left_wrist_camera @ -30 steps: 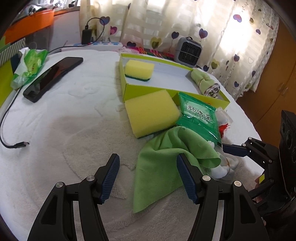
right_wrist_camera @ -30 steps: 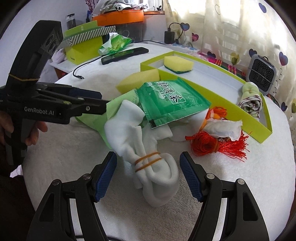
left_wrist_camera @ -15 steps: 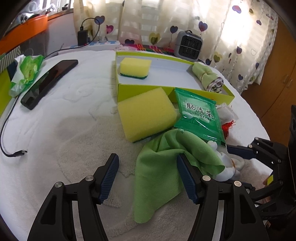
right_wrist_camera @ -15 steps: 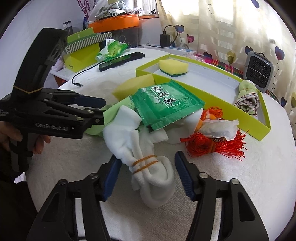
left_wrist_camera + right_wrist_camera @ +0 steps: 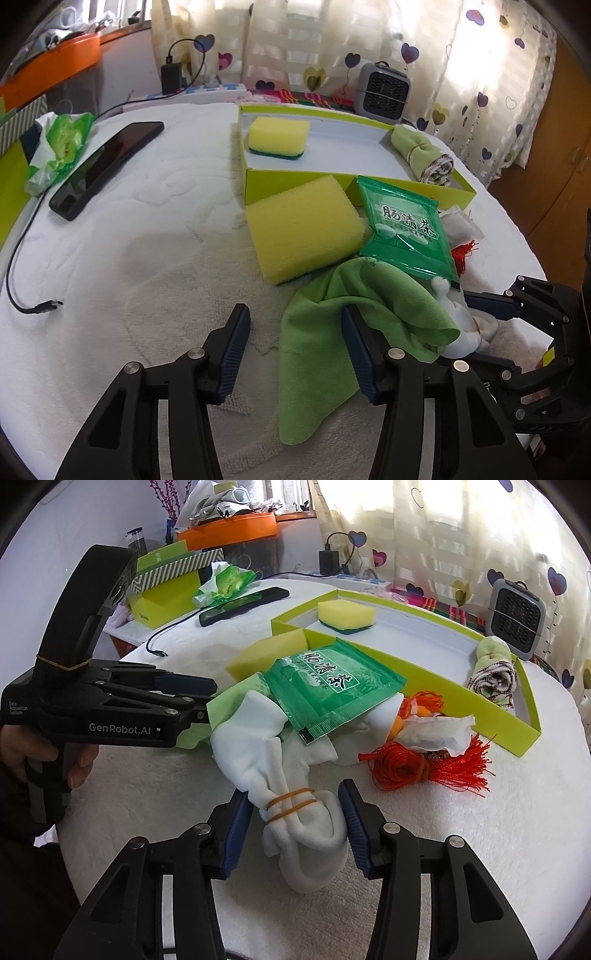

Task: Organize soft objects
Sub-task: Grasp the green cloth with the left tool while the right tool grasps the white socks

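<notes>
Narrowing since a second ago, both tools are closing: the right tool (image 5: pixel 293 825) now has its pads against the banded white sock bundle (image 5: pixel 295 812) on the bench (image 5: pixel 480 849), while the left tool (image 5: pixel 295 350) has only bare bench between its pads, the green cloth (image 5: pixel 354 321) draped over one finger. Both tools point steeply down, the left one gripped by a hand (image 5: pixel 44 753).

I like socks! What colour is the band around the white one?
Orange, on the white sock bundle; clearest in the right wrist view.
</notes>
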